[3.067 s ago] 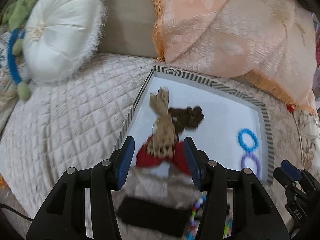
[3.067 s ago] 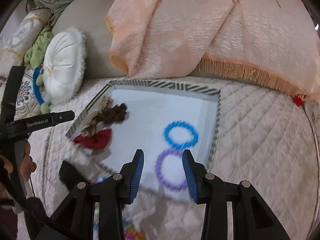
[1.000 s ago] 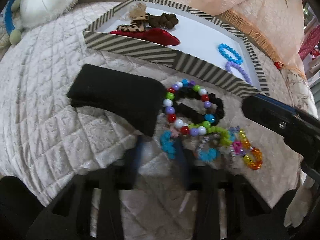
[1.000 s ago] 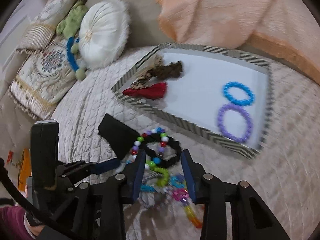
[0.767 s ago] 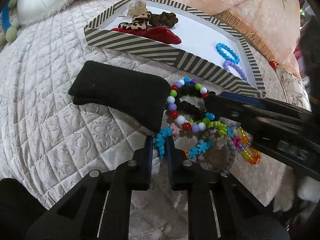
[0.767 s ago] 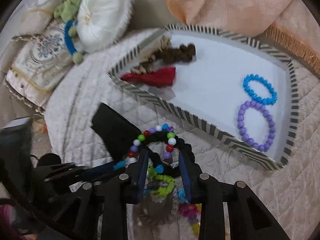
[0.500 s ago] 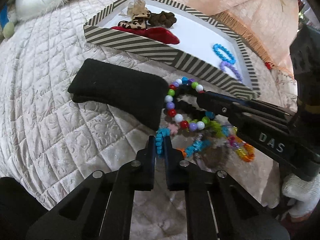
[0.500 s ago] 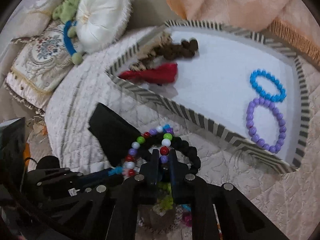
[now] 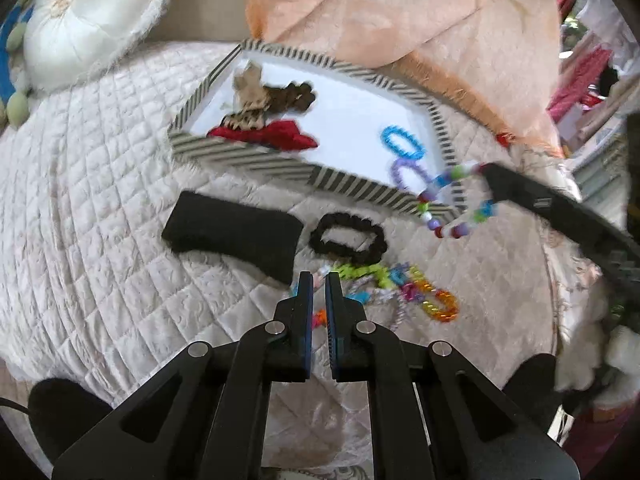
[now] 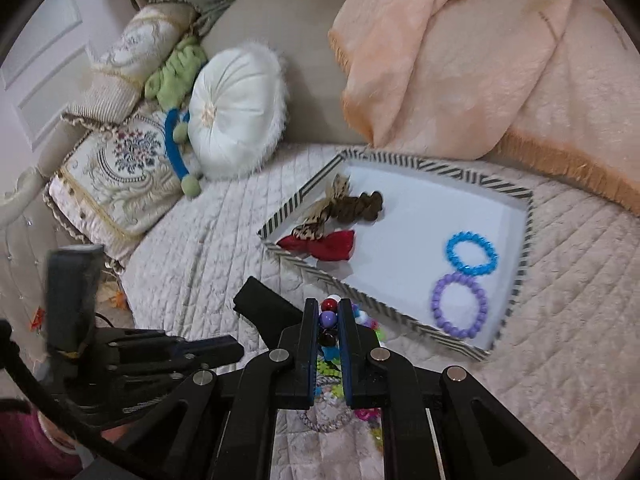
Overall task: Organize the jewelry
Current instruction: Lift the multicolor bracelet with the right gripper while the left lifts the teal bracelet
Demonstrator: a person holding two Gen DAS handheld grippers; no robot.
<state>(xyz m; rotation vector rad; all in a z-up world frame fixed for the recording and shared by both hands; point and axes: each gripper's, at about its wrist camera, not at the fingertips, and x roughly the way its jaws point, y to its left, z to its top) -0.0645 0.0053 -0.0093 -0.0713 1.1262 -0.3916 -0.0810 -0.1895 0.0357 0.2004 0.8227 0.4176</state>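
Right tongs (image 10: 328, 322) were clamped on a multicoloured bead bracelet (image 9: 456, 208), whose red and purple beads showed between the pads; in the left wrist view the loop hung in the air from the tong tips, just over the near right corner of the striped tray (image 9: 248, 158). From there the tray's white floor lay ahead and slightly left, with the blue bracelet (image 10: 472, 254) and purple bracelet (image 10: 458, 306) already lying side by side along its right edge, so I judge the drop spot to be just beside them, and the right hand plainly the nearer one. It pointed obliquely down toward the tray. Left tongs (image 9: 316, 286) were pressed together; whether a thin strand was pinched between them I could not tell, though a turquoise bit showed at the tips. They pointed steeply down over the loose pile of coloured bracelets (image 9: 400, 286) on the quilted bed (image 9: 100, 208), beside the black scrunchie (image 9: 348, 238) and black pouch (image 9: 232, 232).
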